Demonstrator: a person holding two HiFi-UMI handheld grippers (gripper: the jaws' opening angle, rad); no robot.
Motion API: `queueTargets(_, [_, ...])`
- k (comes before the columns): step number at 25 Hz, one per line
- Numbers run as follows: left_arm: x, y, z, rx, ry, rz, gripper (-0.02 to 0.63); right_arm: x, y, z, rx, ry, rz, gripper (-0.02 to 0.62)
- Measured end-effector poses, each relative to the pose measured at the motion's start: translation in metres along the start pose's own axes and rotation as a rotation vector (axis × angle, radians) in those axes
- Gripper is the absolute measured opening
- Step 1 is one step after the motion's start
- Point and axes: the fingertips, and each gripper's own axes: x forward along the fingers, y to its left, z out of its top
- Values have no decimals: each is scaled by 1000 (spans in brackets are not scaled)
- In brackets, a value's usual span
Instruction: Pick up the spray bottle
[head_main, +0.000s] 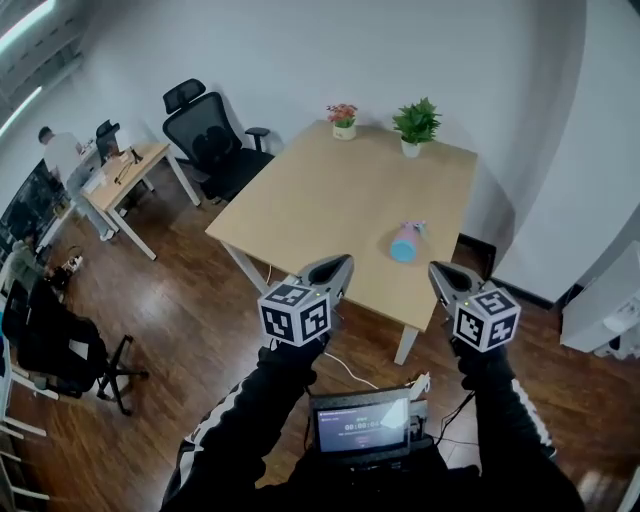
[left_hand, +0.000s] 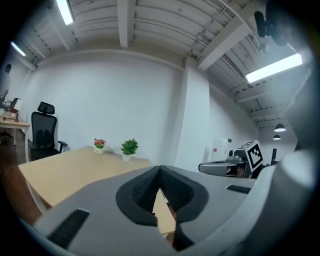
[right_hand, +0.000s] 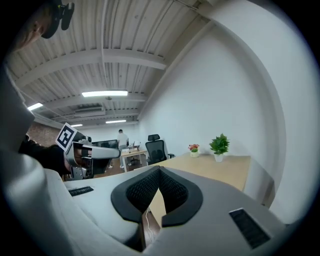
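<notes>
- The bottle (head_main: 406, 242) is on the tabletop (head_main: 330, 190), toward its right side, well apart from both claws.
- My left claw (head_main: 338, 265) and right claw (head_main: 441, 272) are clenched and empty.
- I judge this is the approach step; next I should open the right claw and reach to the bottle.

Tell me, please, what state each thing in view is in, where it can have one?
left gripper: shut, empty.
right gripper: shut, empty.
spray bottle: on the table, untouched; whether it stands or lies is unclear.
laptop: open, screen lit.
office chair: unoccupied.
potted plant: upright.
flower pot: upright.
</notes>
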Motion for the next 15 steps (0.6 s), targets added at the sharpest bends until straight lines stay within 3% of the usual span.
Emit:
queueTargets(7, [119,141,28,9,57,-81,0,145,-79,5,50,36,-95,2])
queueTargets(12, [177,257,39,12,71,-193,0,258,-111,1,54,89,-206,2])
queueTargets(15, [198,329,54,15,112,-272,0,329,-126,5,110,117,-278,2])
